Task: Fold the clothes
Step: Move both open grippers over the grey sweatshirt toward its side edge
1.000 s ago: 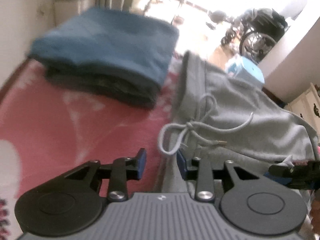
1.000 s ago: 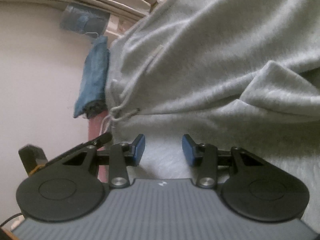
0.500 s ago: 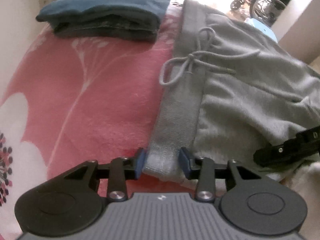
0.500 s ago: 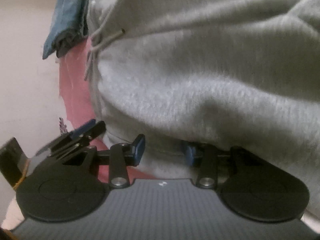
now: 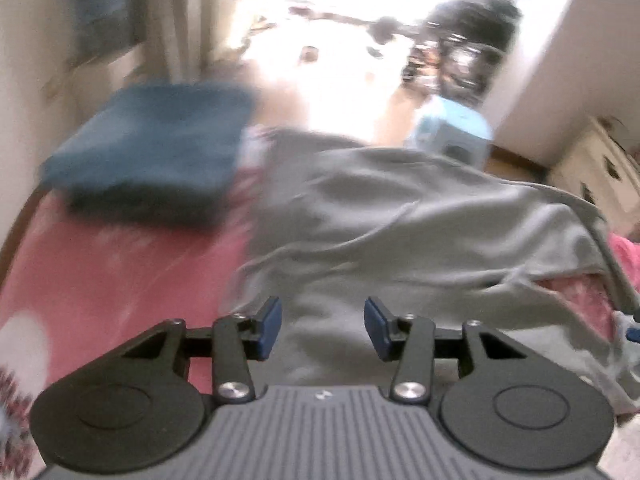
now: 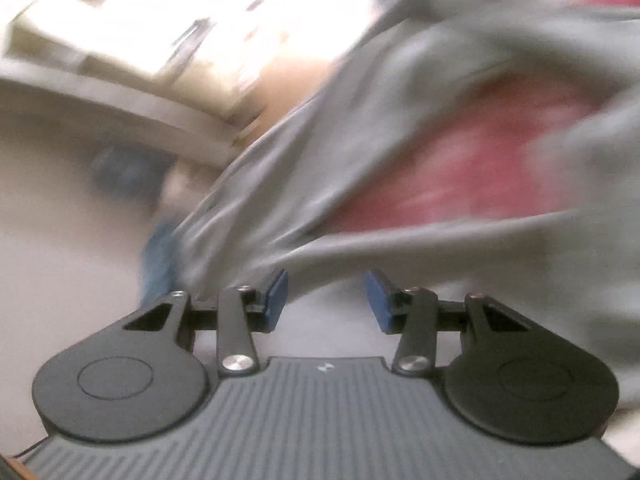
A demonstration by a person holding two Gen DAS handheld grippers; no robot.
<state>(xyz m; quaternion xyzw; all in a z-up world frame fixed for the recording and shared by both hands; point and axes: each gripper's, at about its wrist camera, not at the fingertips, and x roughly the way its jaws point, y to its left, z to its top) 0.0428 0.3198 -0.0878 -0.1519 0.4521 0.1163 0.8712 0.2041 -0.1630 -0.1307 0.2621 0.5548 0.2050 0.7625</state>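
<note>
Beyond the blur: we barely make out the blue folded stack.
Drawstring: hidden since the grey garment got folded.
Left gripper: jaws spread, empty.
Right gripper: jaws spread, empty.

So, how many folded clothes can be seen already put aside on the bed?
1 stack is clear: the folded blue garment at the far left of the pink blanket, beside the grey sweatpants. A darker layer under it may be a second piece; blur hides this.

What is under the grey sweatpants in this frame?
The grey sweatpants lie on a pink blanket, which shows left of them and through a gap at right. Whatever else lies beneath the fabric is covered.
</note>
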